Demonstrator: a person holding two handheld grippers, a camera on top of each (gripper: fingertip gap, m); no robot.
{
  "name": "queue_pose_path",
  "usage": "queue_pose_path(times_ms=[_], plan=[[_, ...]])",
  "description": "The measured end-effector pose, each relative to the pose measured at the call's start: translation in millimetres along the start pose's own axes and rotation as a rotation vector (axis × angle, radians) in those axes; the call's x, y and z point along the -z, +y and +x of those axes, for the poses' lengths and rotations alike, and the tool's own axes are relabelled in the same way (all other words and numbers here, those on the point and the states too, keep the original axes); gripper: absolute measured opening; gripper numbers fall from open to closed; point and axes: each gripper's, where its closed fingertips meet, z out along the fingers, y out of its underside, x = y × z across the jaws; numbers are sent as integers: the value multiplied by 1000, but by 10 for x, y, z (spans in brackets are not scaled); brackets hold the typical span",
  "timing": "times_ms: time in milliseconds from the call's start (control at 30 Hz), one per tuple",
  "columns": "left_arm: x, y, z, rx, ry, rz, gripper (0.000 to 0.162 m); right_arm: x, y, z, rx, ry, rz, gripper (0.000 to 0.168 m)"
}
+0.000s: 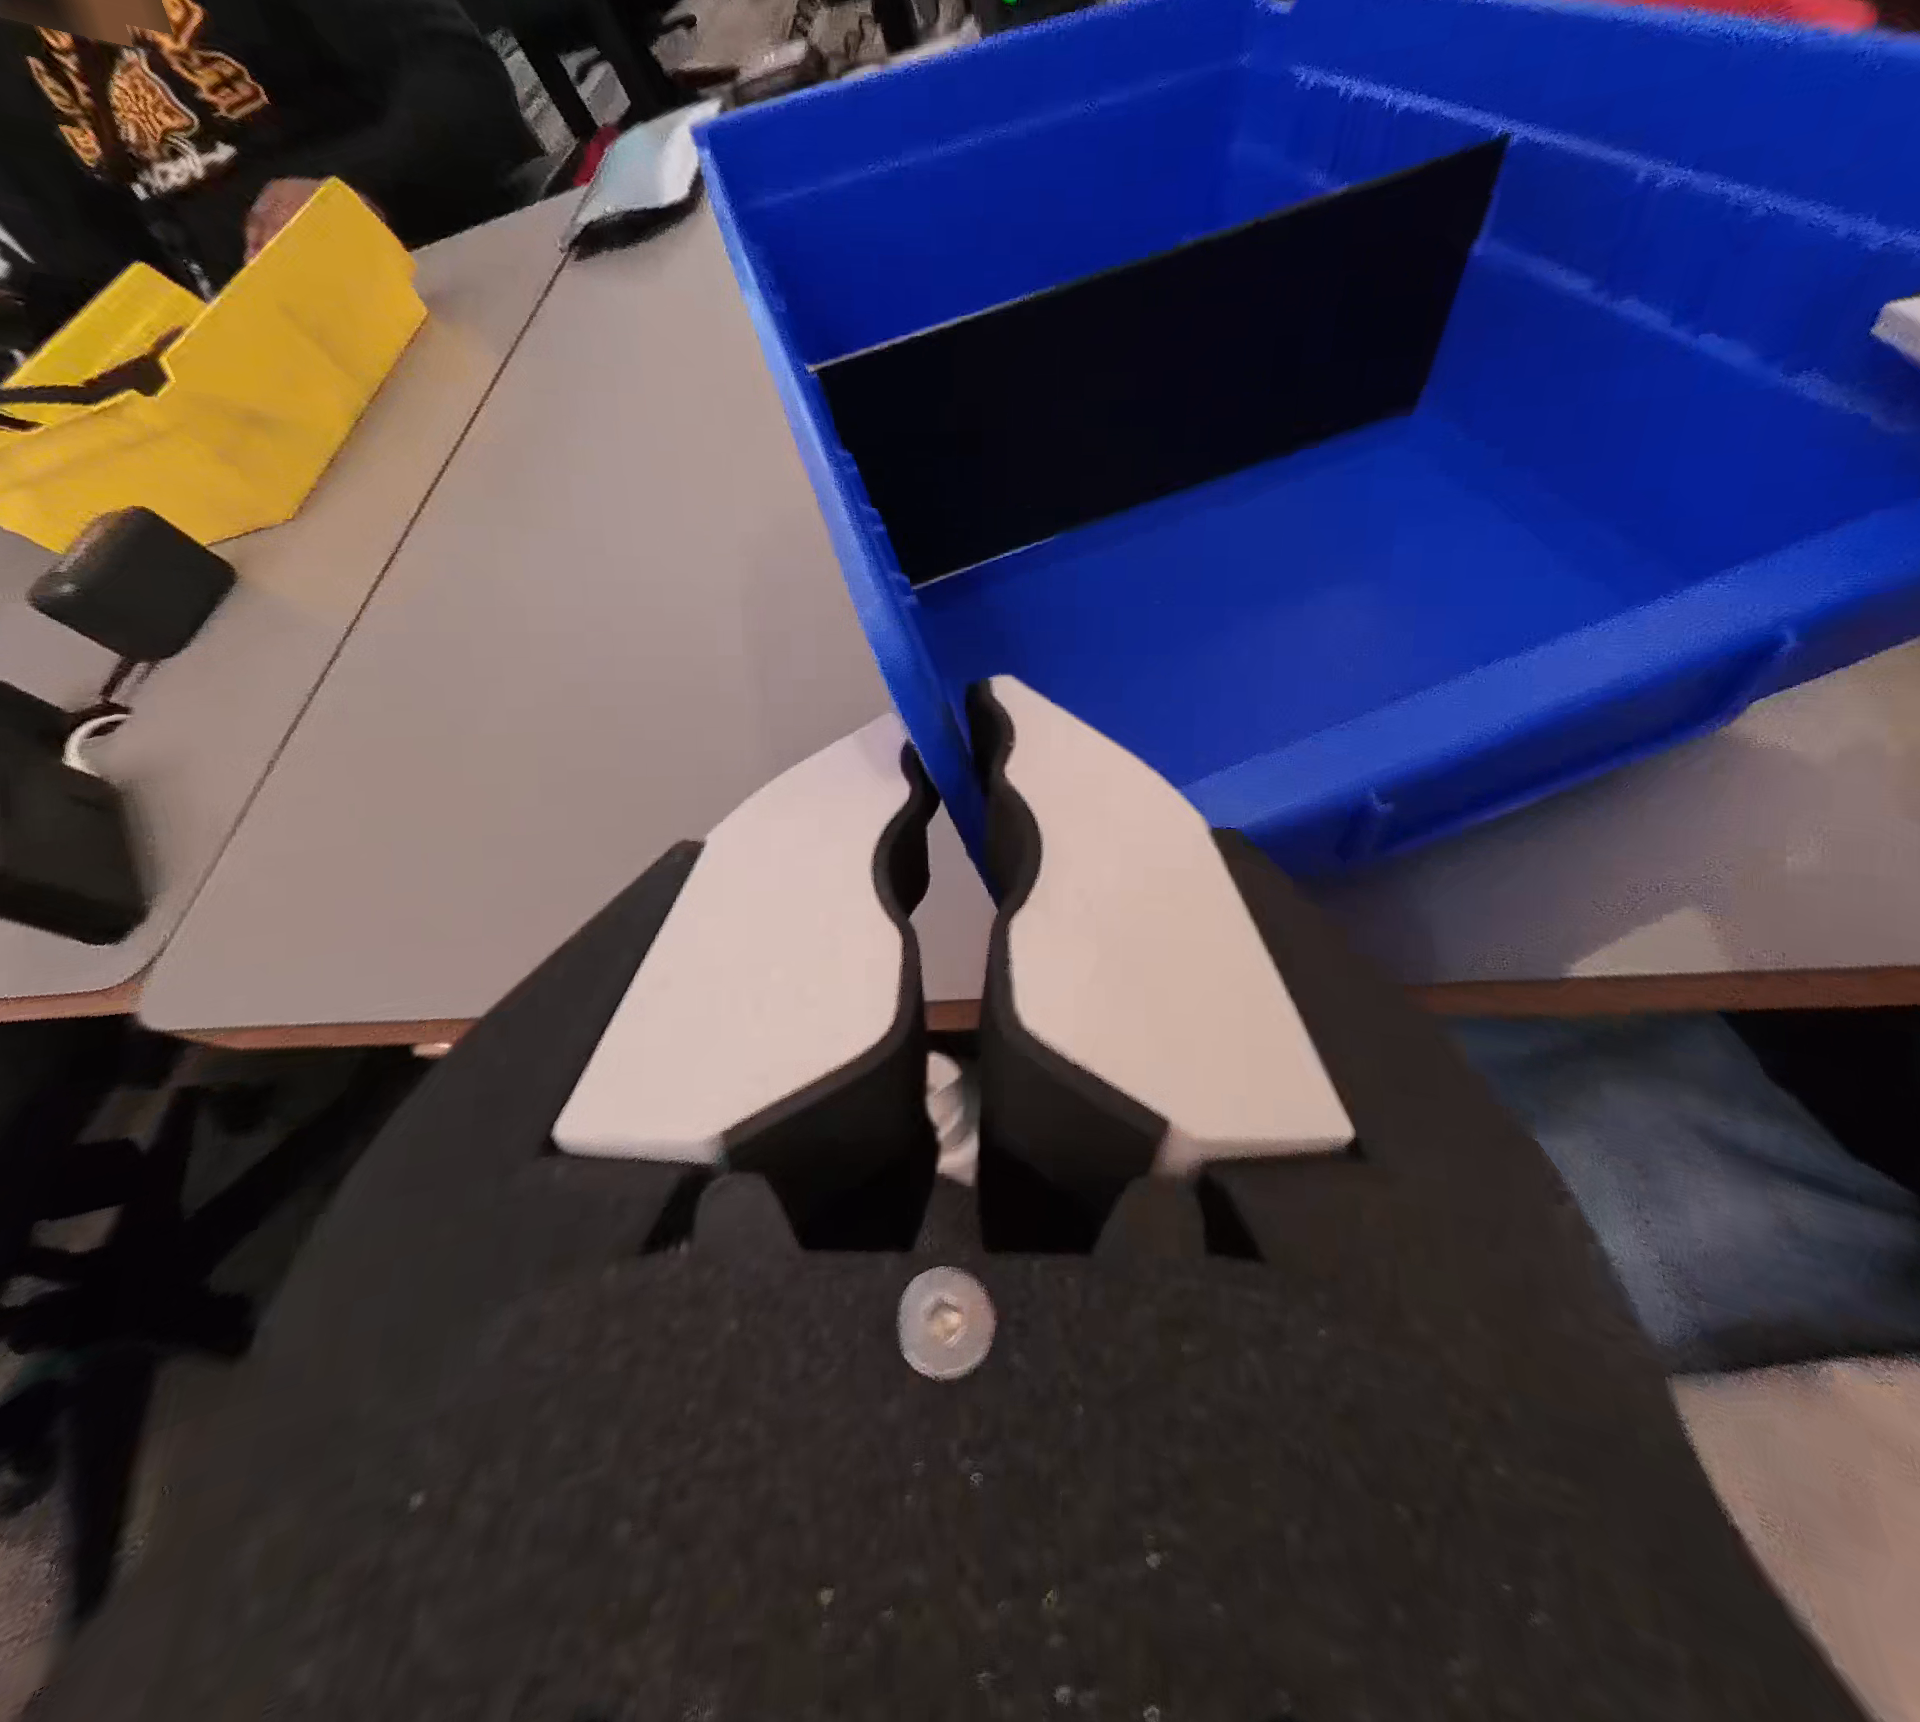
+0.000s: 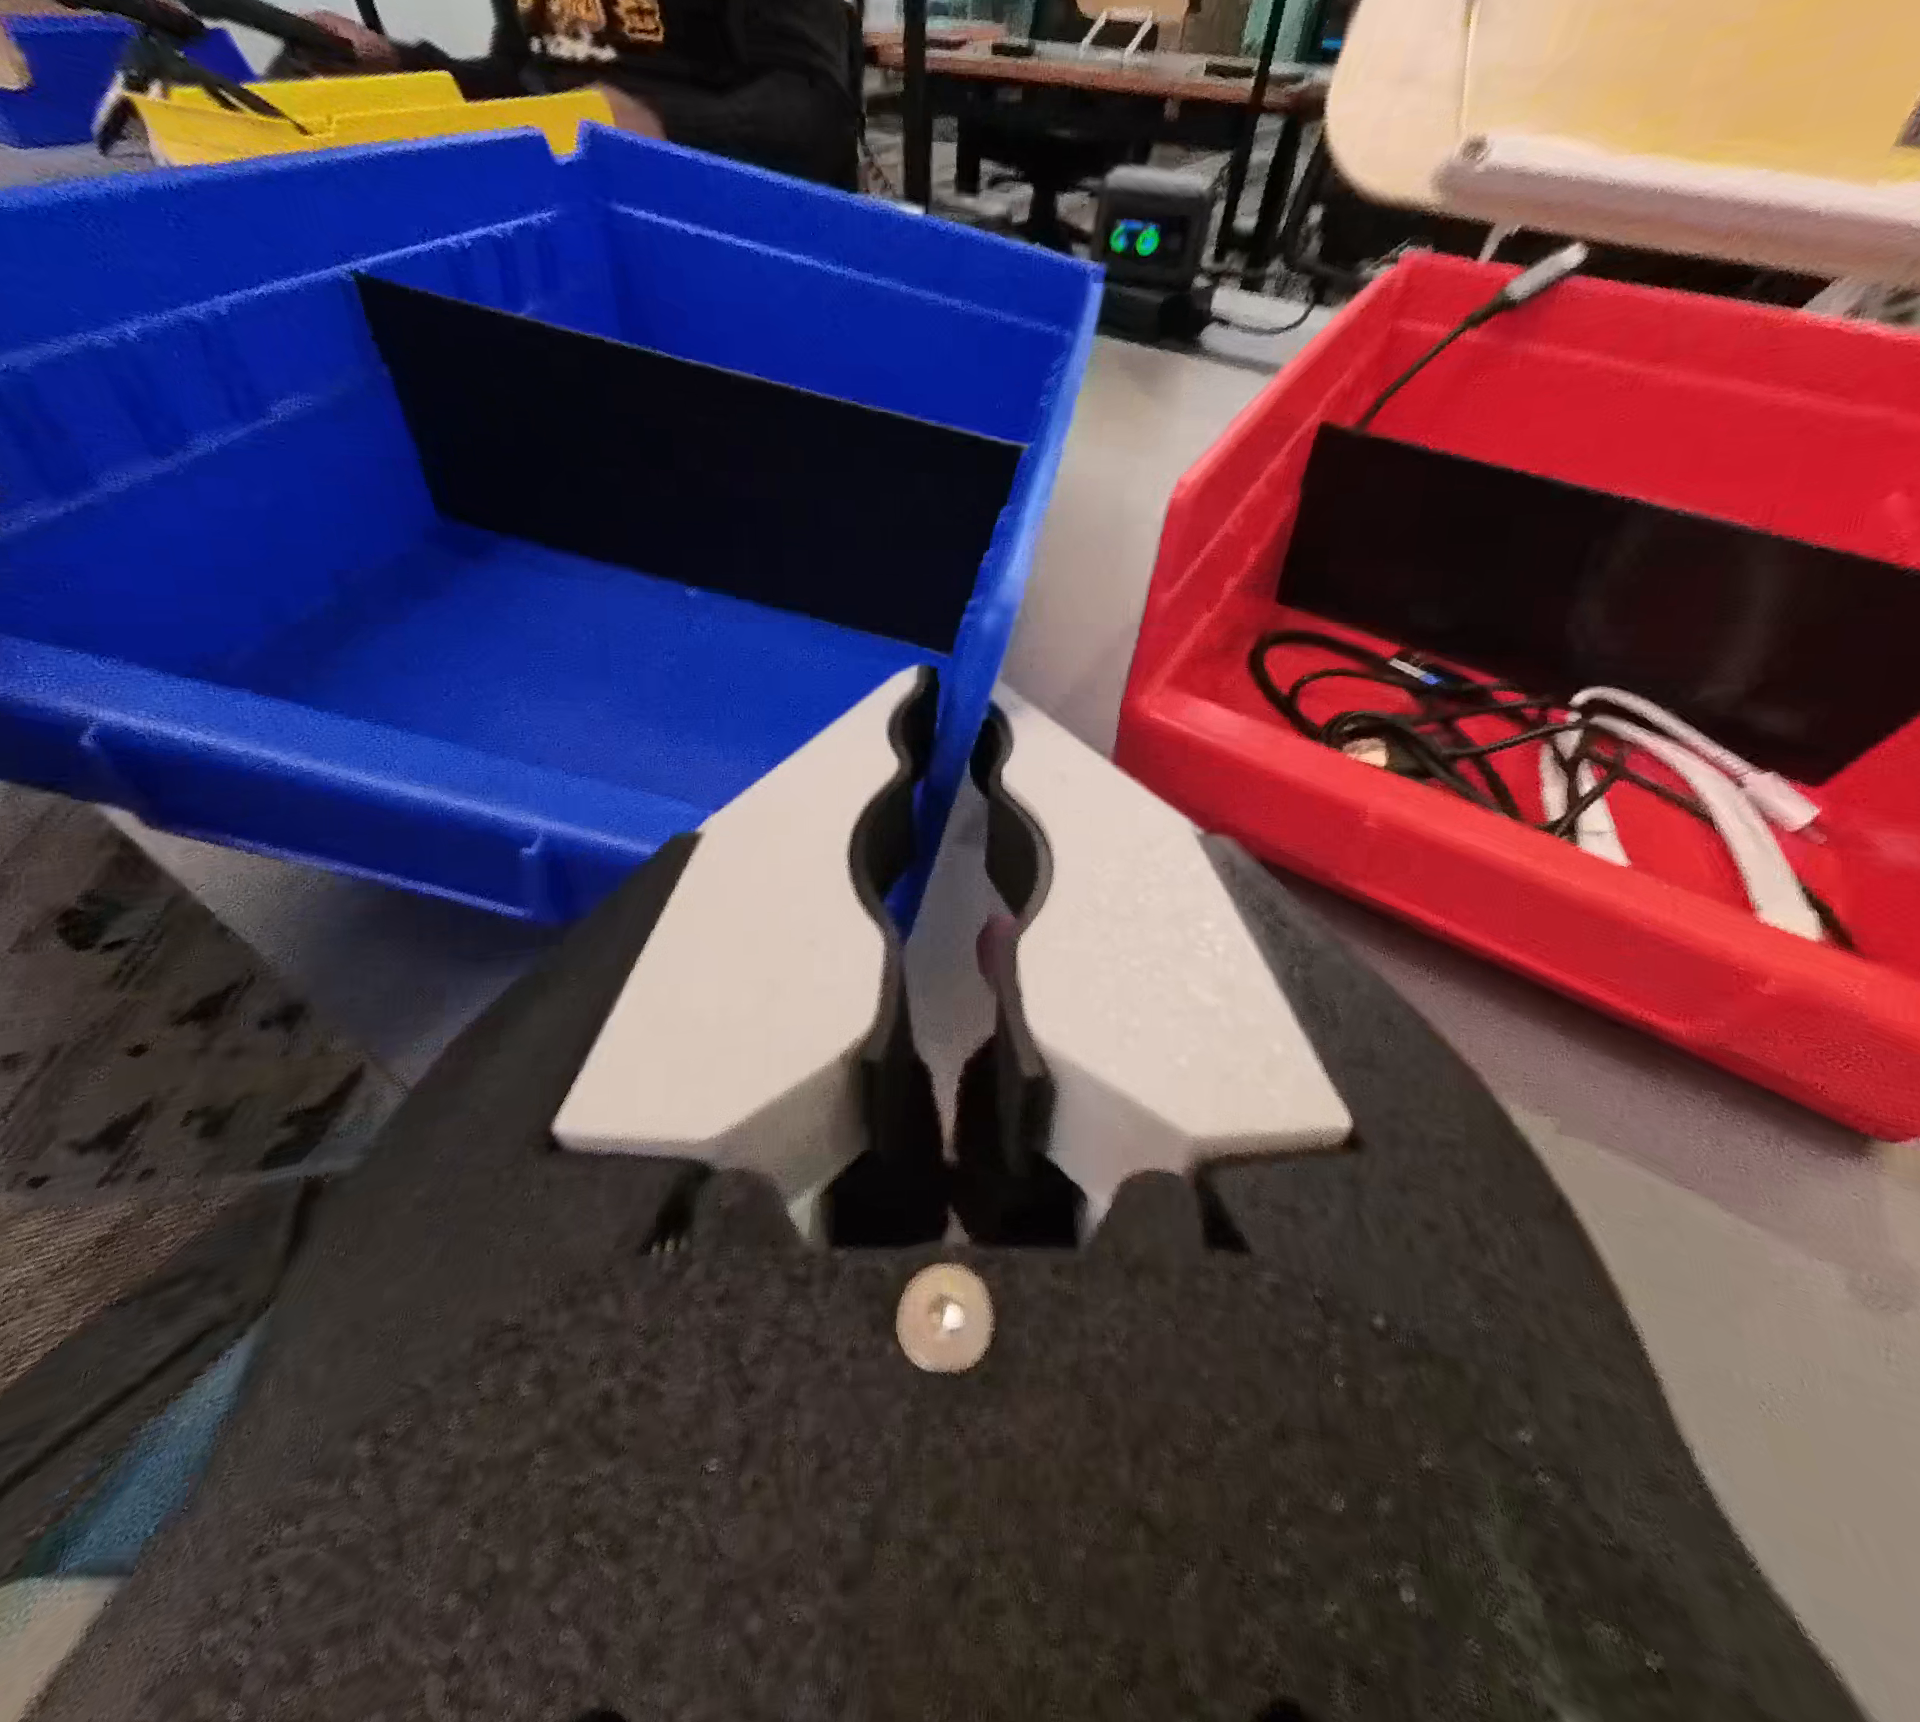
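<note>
A blue plastic bin (image 1: 1351, 612) with a black divider (image 1: 1143, 384) across its inside sits tilted over the grey table (image 1: 582, 633). My left gripper (image 1: 951, 737) is shut on the bin's left side wall near the front corner. My right gripper (image 2: 954, 716) is shut on the right side wall of the same blue bin (image 2: 416, 633). The bin's front compartment is bare. The tip of the right gripper (image 1: 1901, 327) shows at the right edge of the left wrist view.
A red bin (image 2: 1558, 924) with a black divider holds black and white cables (image 2: 1558, 758), right of the blue bin. A yellow bin (image 1: 229, 384) lies at the far left by a person in black (image 1: 208, 62). Black devices (image 1: 125, 581) sit at the left table edge. Tip to tip, the grippers are about 20 cm apart.
</note>
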Motion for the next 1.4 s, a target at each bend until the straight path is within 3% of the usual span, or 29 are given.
queue_pose_path(times_ms=[33, 167, 367, 533, 667, 800, 933, 1200, 1400], plan=[[49, -40, 11, 27, 4, 24, 5, 48, -101, 19, 20, 16, 31, 4], [255, -369, 8, 27, -34, 173, 5, 263, -539, 102, 52, 46, 163, 4], [361, -1351, 410, 6, 7, 437, 5, 699, -1271, 800, 42, 209, 325, 3], [83, -2158, 1508, 42, 183, 492, 5, 1183, -1502, 2047, 20, 429, 341, 2], [-213, -2502, 2780, 7, 329, 463, 5, 1602, -1188, 3239, -26, 592, 247, 1], [-505, -2427, 3966, -38, 418, 366, 5, 1898, -451, 4198, -135, 652, 95, 1], [-707, -2067, 4649, -13, 461, 269, 5, 2001, 245, 4639, -184, 642, -21, 1], [-1087, -1587, 4916, 1, 483, 116, 8, 1729, 764, 4817, -199, 624, -233, 3], [-723, -1559, 4926, -10, 689, 89, 12, 1740, 795, 4859, -212, 634, -223, 4]])
